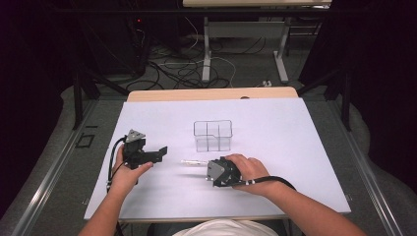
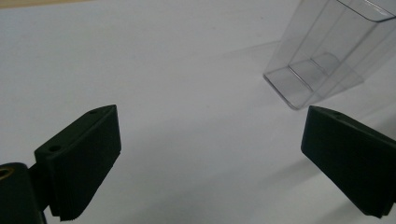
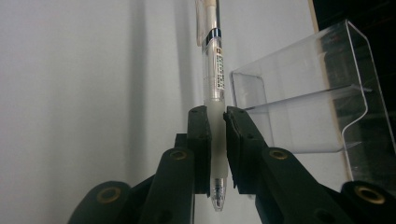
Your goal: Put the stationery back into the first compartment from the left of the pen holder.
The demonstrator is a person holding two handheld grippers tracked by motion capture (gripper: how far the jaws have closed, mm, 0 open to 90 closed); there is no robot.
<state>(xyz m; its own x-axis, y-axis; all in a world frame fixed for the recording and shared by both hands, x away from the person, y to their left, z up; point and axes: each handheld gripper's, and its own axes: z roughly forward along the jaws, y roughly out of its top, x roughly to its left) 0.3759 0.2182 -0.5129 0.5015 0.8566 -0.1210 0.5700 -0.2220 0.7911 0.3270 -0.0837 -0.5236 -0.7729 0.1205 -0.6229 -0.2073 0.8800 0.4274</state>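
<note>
right tool (image 3: 215, 122): jaws closed tight on a clear pen (image 3: 214, 70), gripping the frosted grip section near the tip; writing tip pokes out behind the jaws toward the camera, clip end points away
right tool, high view (image 1: 212, 173): low over the desk (image 1: 295, 147), in front of the organizer; pen (image 1: 193, 162) sticks out to its left, lying at or just above the white surface, cannot tell if lifted
left tool (image 2: 210, 154): jaws spread wide, nothing between them, only bare desk under it
left tool, high view (image 1: 158, 153): held off to the left, well apart from the pen, aimed roughly at the organizer
clear organizer (image 1: 212, 135): upright, divided into compartments, looks empty, mid desk just beyond the pen; also seen at (image 2: 322, 56) and (image 3: 303, 102)
step in hand: judged as pick pen and drop it in a compartment
risk 1: grip sits far toward the tip, long clip end is unbalanced, so the pen may pivot or droop in the jaws when lifted
risk 2: light plastic organizer, nothing bracing it; a pen end knocking the rim could tip or slide it
risk 3: transparent walls and dividers are hard to judge, pen may catch a divider or land outside
risk 4: smooth barrel, fast swing could let it slip
</note>
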